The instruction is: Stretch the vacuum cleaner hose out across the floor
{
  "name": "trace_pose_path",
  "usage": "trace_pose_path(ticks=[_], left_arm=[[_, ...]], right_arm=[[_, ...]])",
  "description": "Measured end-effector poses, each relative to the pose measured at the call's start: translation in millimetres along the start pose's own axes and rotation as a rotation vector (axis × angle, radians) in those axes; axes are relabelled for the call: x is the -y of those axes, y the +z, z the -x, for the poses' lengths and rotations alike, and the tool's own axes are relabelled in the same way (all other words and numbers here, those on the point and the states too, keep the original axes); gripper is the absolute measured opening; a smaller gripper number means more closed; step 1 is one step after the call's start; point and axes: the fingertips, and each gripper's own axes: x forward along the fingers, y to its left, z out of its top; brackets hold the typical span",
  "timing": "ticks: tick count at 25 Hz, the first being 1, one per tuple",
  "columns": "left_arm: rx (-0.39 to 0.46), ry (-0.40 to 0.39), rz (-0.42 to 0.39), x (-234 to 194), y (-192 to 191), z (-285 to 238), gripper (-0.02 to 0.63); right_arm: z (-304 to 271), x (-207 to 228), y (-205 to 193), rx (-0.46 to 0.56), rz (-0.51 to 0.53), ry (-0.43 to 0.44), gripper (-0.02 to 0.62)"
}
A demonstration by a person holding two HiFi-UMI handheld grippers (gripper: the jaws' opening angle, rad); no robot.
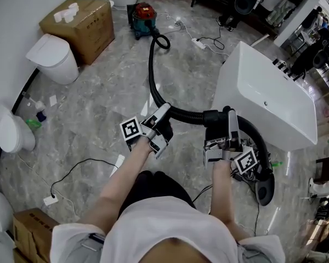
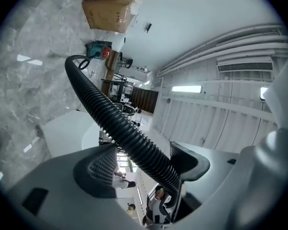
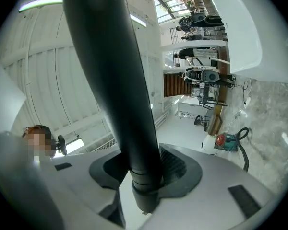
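You stood on a grey marble-patterned floor [image 1: 93, 92], looking steeply down at both grippers held out in front of you. The red and teal vacuum cleaner [image 1: 144, 16] sat well away, near the far wall. Its black corrugated hose [image 1: 150, 73] left the canister, curved across the floor and rose to your hands, beside a white bathtub [image 1: 274, 100].

Your left gripper [image 1: 163, 116] had the ribbed hose threaded between its fingers [image 2: 98, 169]. They stood partly apart. The hose lay against one finger and a sliver of background showed at the other, so it looked cradled rather than pinched.

Your right gripper [image 1: 228, 119] had its fingers [image 3: 175, 164] closed onto the smooth wand tube [image 3: 115, 80], both pads pressing its sides at a collar joint. Past that grip, the line arced down to a dark floor head [image 1: 265, 190] on the floor at your right.

The hose looked light, bendy and springy, so it would likely curl back once released. Its ribs should give the fingers purchase, and a firm hold on the ribs close to the wand would probably serve best. The wand looked stiff and slick and could twist or slide in a loose grip. A hard pull might drag the canister along.
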Motion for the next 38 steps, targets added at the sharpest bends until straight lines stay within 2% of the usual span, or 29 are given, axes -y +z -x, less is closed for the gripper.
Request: trace_pose_path(ticks=[3, 8, 11, 13, 18, 23, 31, 38], left_arm=[[0.032, -0.02, 0.028, 1, 4, 1, 0.316], [0.065, -0.053, 0.027, 9, 10, 0, 0.294], [0.112, -0.083, 0.055, 12, 13, 1, 0.258], [0.111, -0.093, 0.041, 15, 14, 2, 0.242], [0.074, -0.132, -0.006, 26, 8, 0, 0.244], [0.063, -0.136, 0.061, 20, -2, -8, 0.267], [0.004, -0.088, 0.098, 9, -18, -10, 0.333], [0.028, -0.073, 0.142, 4, -11, -9, 0.334]], right_arm=[[2, 1, -1, 0.002, -0.004, 0.001, 0.175], [7, -1, -1, -0.001, 0.009, 0.011, 0.175], [13, 1, -1, -0.006, 0.007, 0.011, 0.175], [17, 1, -3, -0.008, 0.002, 0.015, 0.173], [24, -4, 1, 0.019, -0.035, 0.049, 0.173], [20, -6, 13, 0.07, -0.071, 0.05, 0.173], [27, -6, 27, 0.132, -0.089, 0.057, 0.173], [20, -9, 20, 0.104, -0.092, 0.067, 0.175]])
